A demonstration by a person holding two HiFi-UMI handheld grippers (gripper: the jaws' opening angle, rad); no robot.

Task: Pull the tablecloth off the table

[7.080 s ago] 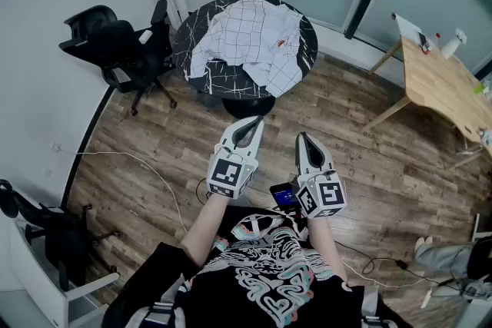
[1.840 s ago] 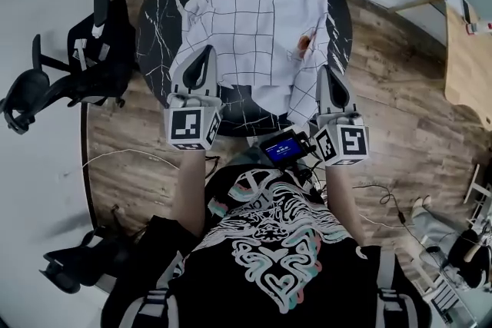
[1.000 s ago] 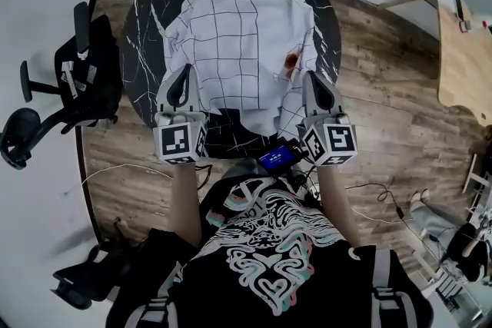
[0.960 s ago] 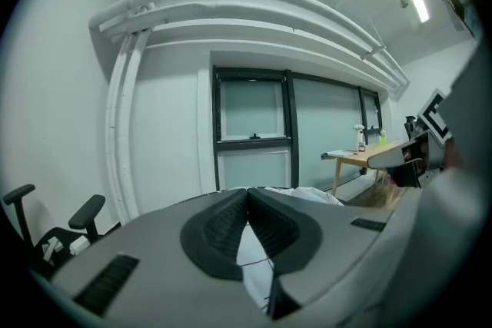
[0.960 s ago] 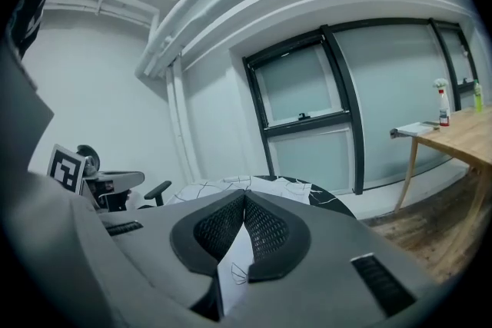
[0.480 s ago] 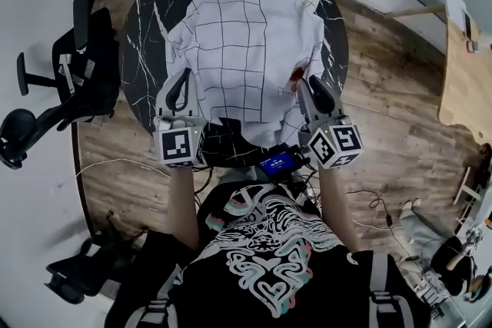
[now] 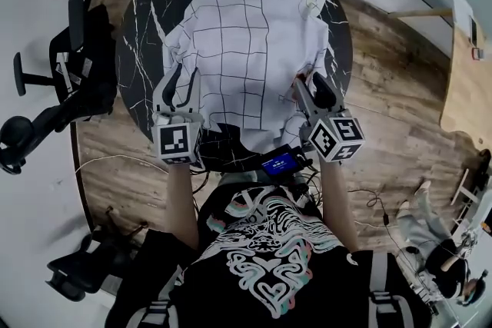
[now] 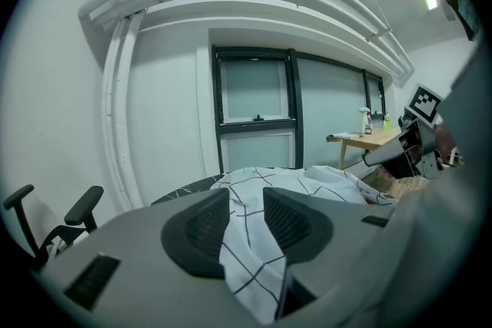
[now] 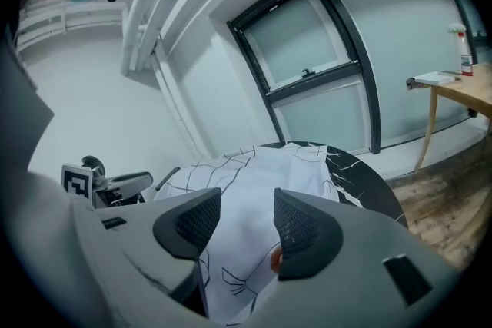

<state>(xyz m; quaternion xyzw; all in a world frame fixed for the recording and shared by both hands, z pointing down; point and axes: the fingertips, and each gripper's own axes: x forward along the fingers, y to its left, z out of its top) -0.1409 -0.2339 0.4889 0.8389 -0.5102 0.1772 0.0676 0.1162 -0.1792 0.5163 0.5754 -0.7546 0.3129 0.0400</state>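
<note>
**While the tablecloth (image 7: 238, 34) covers the table (image 7: 142, 19), jaws are parted at its edge**

Much of the round black marbled table is covered by the white grid-lined tablecloth, which is rumpled and draped over the near edge. The left gripper (image 7: 181, 79) and the right gripper (image 7: 307, 84) are held at that edge, well apart. Both pairs of jaws have just been opening and are spread, with cloth lying between them, unpinched.
</note>
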